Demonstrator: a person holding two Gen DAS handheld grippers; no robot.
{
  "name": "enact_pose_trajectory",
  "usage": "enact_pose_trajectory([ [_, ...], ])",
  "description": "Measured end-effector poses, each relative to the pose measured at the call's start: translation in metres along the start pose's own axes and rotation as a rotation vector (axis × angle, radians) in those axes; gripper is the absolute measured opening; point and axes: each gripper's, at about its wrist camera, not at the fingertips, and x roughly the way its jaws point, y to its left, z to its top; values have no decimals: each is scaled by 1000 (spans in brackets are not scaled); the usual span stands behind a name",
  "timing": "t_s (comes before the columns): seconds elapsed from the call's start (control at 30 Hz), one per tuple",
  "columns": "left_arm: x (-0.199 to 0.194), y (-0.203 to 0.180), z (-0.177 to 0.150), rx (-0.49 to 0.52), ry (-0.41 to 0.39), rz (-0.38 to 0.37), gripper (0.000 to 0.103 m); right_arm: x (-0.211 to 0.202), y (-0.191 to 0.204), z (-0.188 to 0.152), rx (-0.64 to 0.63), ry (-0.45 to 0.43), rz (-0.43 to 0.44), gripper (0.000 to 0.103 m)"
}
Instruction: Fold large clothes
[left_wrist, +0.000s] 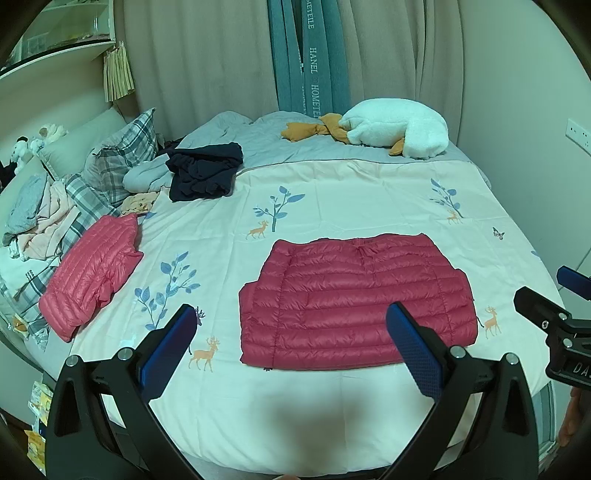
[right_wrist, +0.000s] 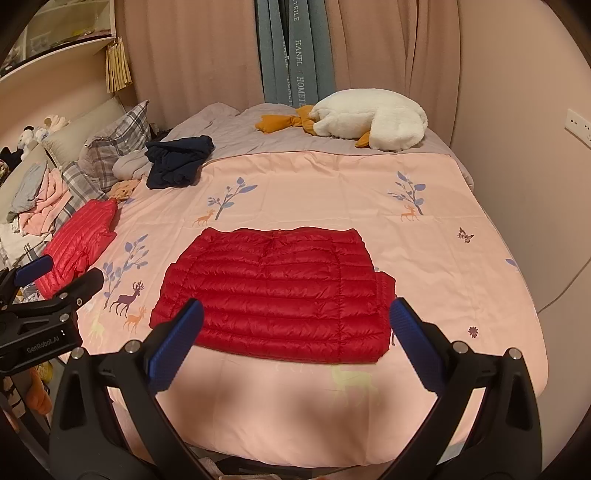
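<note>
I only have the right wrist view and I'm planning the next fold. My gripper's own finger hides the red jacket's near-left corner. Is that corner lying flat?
Observer: Yes. In the left wrist view the red jacket has that corner flat on the sheet, with a small dark tab poking out of the hem beside it.
Operator: And the other gripper's jaws? I only see it side-on.
Observer: The left gripper has its jaws wide open with nothing between them.
Operator: It also blocks the pink jacket's near end for me.
Observer: The pink jacket is folded. Its near end rests at the sheet's left edge, well apart from the red one.
</note>
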Motion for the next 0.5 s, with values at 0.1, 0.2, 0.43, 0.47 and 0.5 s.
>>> enact_pose_trajectory([
  [0.1,0,0,0,1,1,-1,102,0,1,-1,0,2,-1,101],
  [0.2,0,0,0,4,0,0,102,-1,3,-2,-1,1,0,101],
  [0.43,0,1,-1,4,-1,1,102,-1,5,-3,-3,-3,7,101],
  [0.47,0,0,-1,3,-1,3,102,0,4,-2,-4,-1,8,101],
  [0.5,0,1,0,0,-2,7,102,0,4,-2,-3,-1,8,101],
])
